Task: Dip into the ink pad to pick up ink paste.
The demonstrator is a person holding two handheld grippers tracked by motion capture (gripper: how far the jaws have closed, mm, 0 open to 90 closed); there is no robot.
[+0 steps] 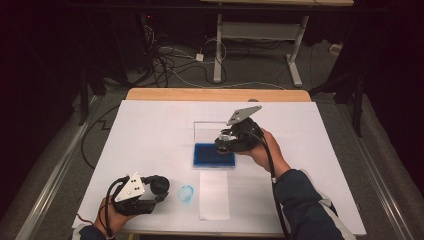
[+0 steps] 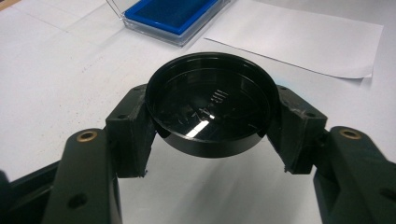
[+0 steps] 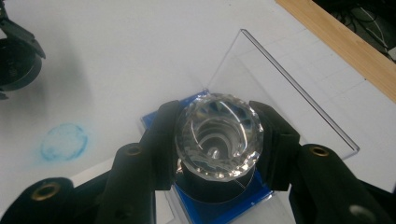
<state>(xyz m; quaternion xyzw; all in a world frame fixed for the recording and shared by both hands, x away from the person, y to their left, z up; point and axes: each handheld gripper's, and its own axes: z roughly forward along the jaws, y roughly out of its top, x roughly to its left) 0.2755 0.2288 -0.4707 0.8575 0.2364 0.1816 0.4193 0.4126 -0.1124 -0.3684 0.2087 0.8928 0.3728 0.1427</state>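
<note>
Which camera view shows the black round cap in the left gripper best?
The left gripper view: the black round cap sits close, clamped between the jaws, its hollow inside visible. The high view shows it small and dark at the left gripper. The right gripper view catches it at the edge.

Ink pad (image 1: 214, 155) mid-table, paper sheet (image 1: 214, 195) just before it, round stamp mark (image 1: 186, 193) left of sheet

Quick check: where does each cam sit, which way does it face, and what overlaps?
High view: above the person's side, facing forward and down on the white table; both forearms and hands enter from below.
Left gripper view: rides the left claw, looking along its jaws shut on a black round cap.
Right gripper view: rides the right claw, jaws shut on a faceted clear stamp over the blue ink pad.
Shared: the ink pad and table.
</note>
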